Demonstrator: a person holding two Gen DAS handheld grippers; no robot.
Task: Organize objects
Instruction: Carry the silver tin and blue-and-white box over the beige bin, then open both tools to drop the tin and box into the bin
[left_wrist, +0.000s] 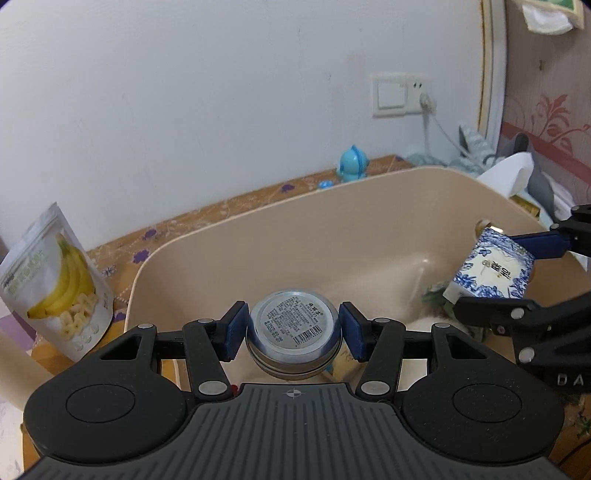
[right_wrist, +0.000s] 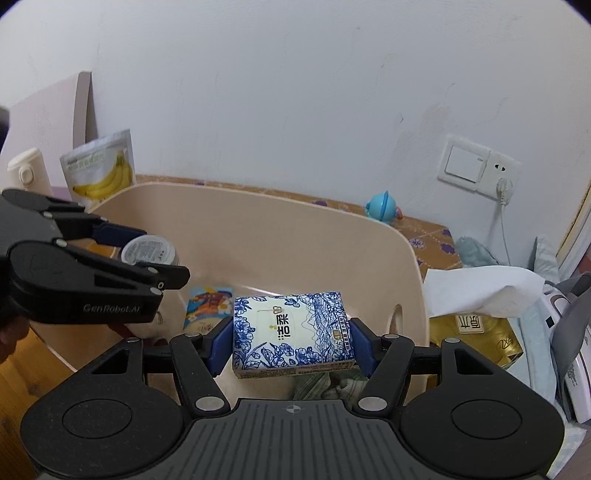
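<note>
Both claws pinch over the bin (left_wrist: 229, 236): left claw (left_wrist: 293, 331) a tin (left_wrist: 293, 325), right claw (right_wrist: 291, 345) a tissue pack (right_wrist: 291, 332).

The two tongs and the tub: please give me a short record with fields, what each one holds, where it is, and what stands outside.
left tongs: shut on round tin, above the tub
right tongs: shut on tissue pack, above the tub
tub: beige, open; a colourful card lies inside
outside the tub: banana chips bag upright on its left, blue toy behind it by the wall
</note>
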